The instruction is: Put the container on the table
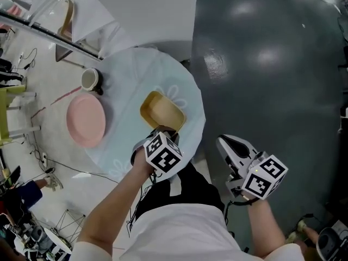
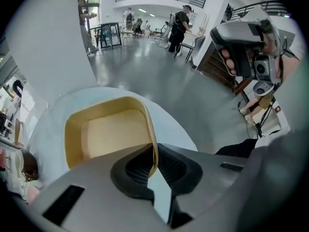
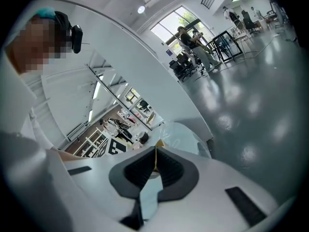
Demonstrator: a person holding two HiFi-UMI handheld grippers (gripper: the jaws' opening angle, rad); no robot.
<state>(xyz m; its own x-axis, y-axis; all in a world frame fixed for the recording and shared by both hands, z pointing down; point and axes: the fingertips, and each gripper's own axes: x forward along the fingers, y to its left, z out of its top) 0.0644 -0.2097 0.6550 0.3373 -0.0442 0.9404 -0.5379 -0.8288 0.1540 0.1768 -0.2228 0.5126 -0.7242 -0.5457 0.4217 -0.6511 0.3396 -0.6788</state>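
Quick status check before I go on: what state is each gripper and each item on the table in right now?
left gripper: shut on the near wall of the container.
right gripper: shut, empty, over the floor beside the table.
container: open side up, empty, over the table; contact unclear.
pink plate: flat on the table, empty.
cup: upright, beside the pink plate.
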